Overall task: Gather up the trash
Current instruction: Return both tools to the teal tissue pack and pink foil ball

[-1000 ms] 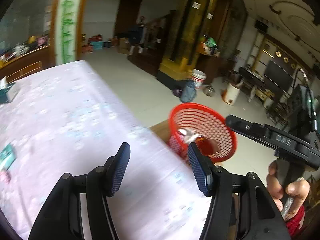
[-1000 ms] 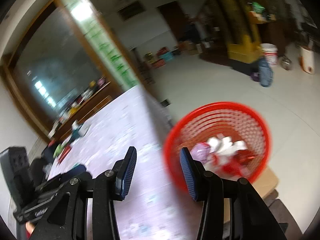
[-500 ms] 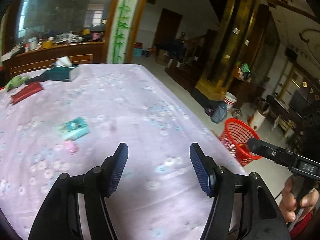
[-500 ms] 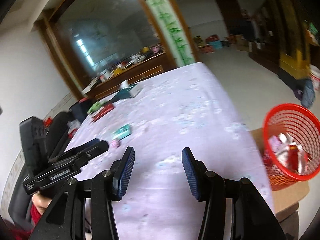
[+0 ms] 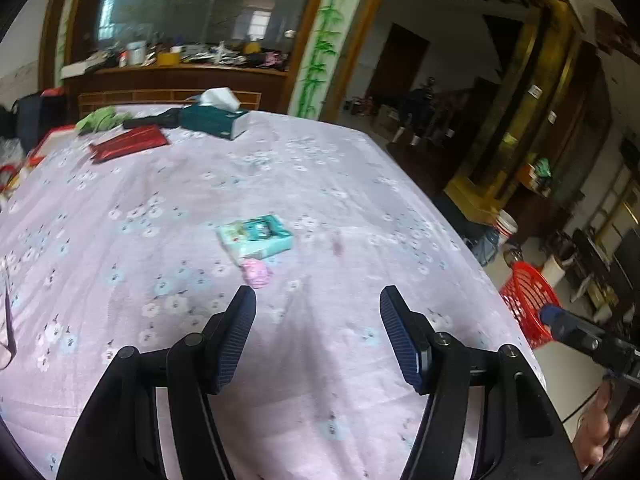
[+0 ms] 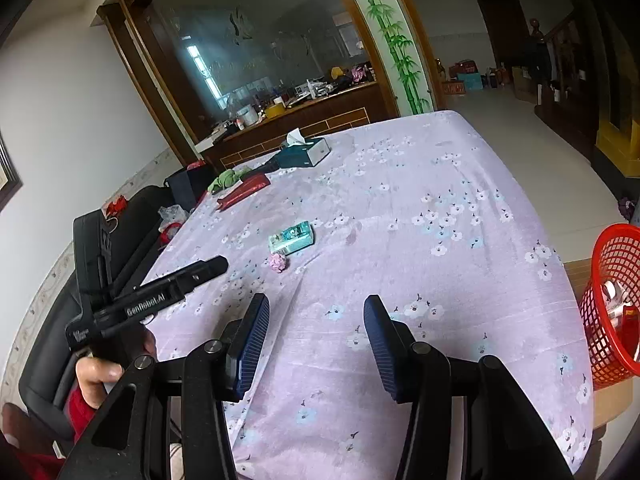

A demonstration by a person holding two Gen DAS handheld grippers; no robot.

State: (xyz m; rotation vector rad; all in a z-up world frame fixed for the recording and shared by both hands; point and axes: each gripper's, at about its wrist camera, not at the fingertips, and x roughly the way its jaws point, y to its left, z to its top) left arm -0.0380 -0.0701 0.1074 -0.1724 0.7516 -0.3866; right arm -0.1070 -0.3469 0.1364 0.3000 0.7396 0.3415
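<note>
**Both claws empty, next pickup ahead**

Left claw [image 5: 318, 300] gapes wide, holding nothing; right claw [image 6: 316, 308] likewise. Pink wrapper [image 5: 257, 273] lies at 11 o'clock just past the left tips, touching the teal packet [image 5: 256, 236]. Judgement: straddle the wrapper alone, close low. Table [image 5: 360, 208] edge at 3 o'clock; red basket [image 6: 612, 304] beyond it, path open.
</note>
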